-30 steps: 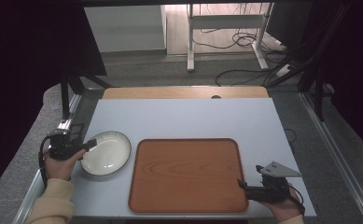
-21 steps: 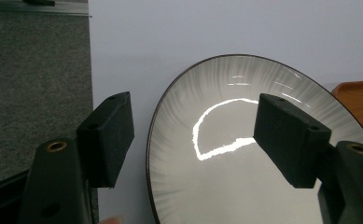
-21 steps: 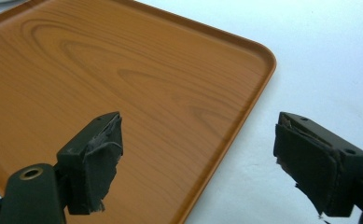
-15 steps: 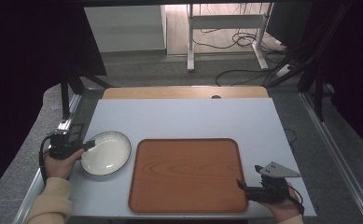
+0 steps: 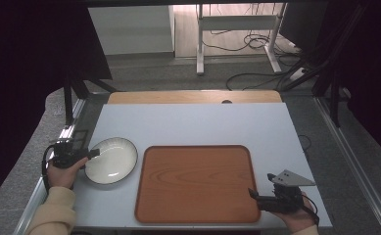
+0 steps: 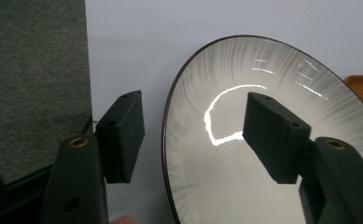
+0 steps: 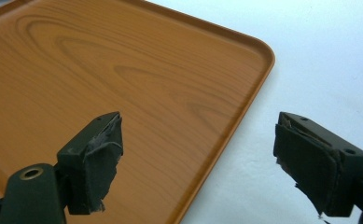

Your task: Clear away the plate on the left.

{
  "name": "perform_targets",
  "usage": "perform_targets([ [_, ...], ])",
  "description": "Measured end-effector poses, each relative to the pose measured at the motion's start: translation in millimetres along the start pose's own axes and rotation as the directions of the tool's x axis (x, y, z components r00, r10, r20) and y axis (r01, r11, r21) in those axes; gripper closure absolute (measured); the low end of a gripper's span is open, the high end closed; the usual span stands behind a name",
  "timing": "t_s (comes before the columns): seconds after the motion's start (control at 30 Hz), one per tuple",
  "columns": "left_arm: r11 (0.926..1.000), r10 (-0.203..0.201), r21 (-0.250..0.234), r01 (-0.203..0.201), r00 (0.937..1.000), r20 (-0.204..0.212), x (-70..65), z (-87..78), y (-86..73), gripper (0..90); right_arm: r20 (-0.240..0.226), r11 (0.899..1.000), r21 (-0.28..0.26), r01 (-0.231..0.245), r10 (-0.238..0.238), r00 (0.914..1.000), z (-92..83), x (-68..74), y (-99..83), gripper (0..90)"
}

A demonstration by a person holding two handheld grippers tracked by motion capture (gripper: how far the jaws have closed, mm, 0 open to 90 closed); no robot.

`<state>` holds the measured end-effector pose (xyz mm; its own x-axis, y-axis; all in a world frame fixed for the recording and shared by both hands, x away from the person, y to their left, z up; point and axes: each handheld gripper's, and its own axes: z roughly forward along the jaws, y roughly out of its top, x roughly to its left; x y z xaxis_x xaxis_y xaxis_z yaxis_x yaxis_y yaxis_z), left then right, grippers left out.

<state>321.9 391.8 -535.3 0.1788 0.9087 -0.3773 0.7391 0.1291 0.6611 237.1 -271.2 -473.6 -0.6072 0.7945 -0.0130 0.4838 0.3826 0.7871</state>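
A white plate with a dark rim (image 5: 110,160) lies on the table left of the wooden tray (image 5: 198,182). My left gripper (image 5: 94,153) reaches over the plate's left edge. In the left gripper view the plate's rim (image 6: 166,140) runs between the two jaws, one pad outside it and one over the plate's inside; the jaws have just been closing, and a gap still shows beside each pad. My right gripper (image 5: 251,193) stands open at the tray's near right edge, and in the right gripper view that edge (image 7: 244,116) passes between its jaws untouched.
The white tabletop (image 5: 193,125) ends on the left at a grey floor strip (image 6: 30,79) close beside the plate. A wooden board (image 5: 193,97) lies along the table's far edge. Cables and a metal stand (image 5: 237,29) are on the floor beyond.
My left gripper has slid slightly down and in over the plate's left edge. The right gripper, plate and tray have stayed put.
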Motion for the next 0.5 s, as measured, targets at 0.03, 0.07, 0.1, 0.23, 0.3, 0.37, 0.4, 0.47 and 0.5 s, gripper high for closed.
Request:
perform_targets([
  [0.03,1.0,0.0,0.0,0.0,1.0,0.0,0.0,0.0,0.0,40.2,0.0,1.0,0.001,0.0,0.0,1.0,0.2,0.0,-0.1,16.6],
  [0.07,1.0,-0.003,0.003,0.003,1.0,0.0,1.0,0.3,-0.4,40.2,0.0,1.0,0.001,0.0,0.0,1.0,0.2,0.0,-0.1,16.6],
  [0.1,1.0,-0.006,0.006,0.006,1.0,0.0,1.8,0.9,-1.0,41.2,-0.001,1.0,0.002,0.0,0.0,1.0,0.5,0.0,-0.1,16.6],
  [0.23,0.9997,-0.01,0.024,0.01,0.9999,0.006,3.4,4.7,-3.7,45.8,-0.002,1.0,0.005,0.004,-0.004,1.0,0.9,0.0,-0.2,16.7],
  [0.3,0.9995,-0.014,0.029,0.014,0.9998,0.014,3.6,6.6,-4.8,46.6,-0.002,1.0,0.005,0.004,-0.004,1.0,0.9,0.0,-0.2,16.7],
  [0.37,0.9993,-0.018,0.033,0.018,0.9996,0.021,3.8,8.3,-5.4,48.7,-0.002,1.0,0.006,0.004,-0.004,1.0,0.8,0.0,-0.3,16.7],
  [0.4,0.9992,-0.018,0.036,0.017,0.9996,0.022,4.0,9.2,-5.6,50.1,-0.002,1.0,0.006,0.004,-0.004,1.0,0.8,-0.1,-0.4,16.7],
  [0.47,0.9989,-0.024,0.041,0.022,0.9992,0.032,3.9,10.6,-5.7,53.4,0.0,1.0,0.008,0.002,-0.002,1.0,0.9,-0.5,-0.6,16.7],
  [0.5,0.9988,-0.028,0.04,0.026,0.9989,0.037,4.0,11.1,-5.6,56.4,0.0,1.0,0.008,0.001,-0.001,1.0,1.0,-0.8,-0.7,16.7],
])
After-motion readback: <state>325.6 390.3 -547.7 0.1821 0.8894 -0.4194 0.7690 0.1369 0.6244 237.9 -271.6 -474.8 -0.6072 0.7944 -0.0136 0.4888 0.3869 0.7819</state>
